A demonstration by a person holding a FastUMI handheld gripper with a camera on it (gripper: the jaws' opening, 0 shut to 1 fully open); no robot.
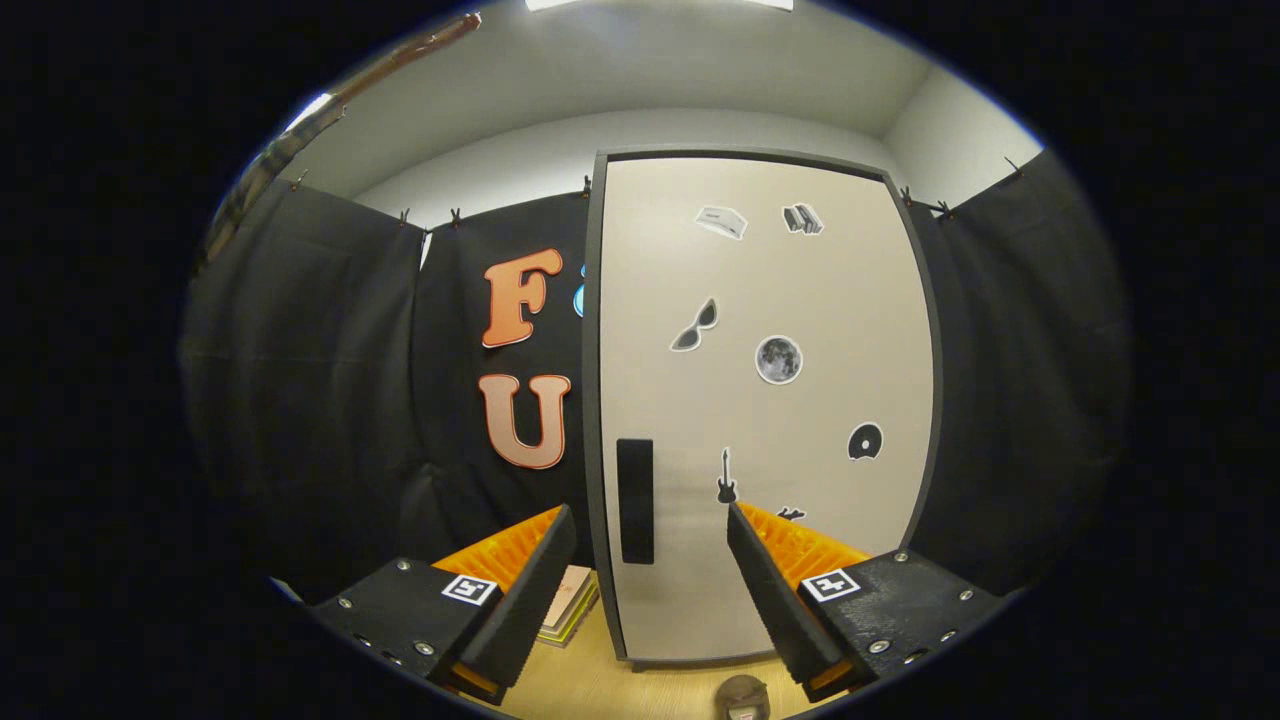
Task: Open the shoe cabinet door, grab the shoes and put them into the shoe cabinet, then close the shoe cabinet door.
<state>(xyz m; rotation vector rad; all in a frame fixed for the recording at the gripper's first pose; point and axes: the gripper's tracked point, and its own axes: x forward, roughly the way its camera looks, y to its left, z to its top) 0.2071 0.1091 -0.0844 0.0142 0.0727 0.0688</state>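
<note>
A tall shoe cabinet (770, 300) stands straight ahead with its pale door (800, 420) closed inside a dark frame. A black vertical handle (635, 500) sits low on the door's left side, just ahead of the gap between my fingers. Several small stickers dot the door. My gripper (650, 520) is open, with nothing between its fingers, a short way in front of the door. A small brown rounded thing (742, 695) lies on the wooden floor below the fingers; I cannot tell whether it is a shoe.
A small stack of flat books or boxes (570, 605) lies on the floor left of the cabinet, behind my left finger. Black cloth walls (300, 380) close in on the left and right. The wooden floor (600, 685) runs up to the cabinet's base.
</note>
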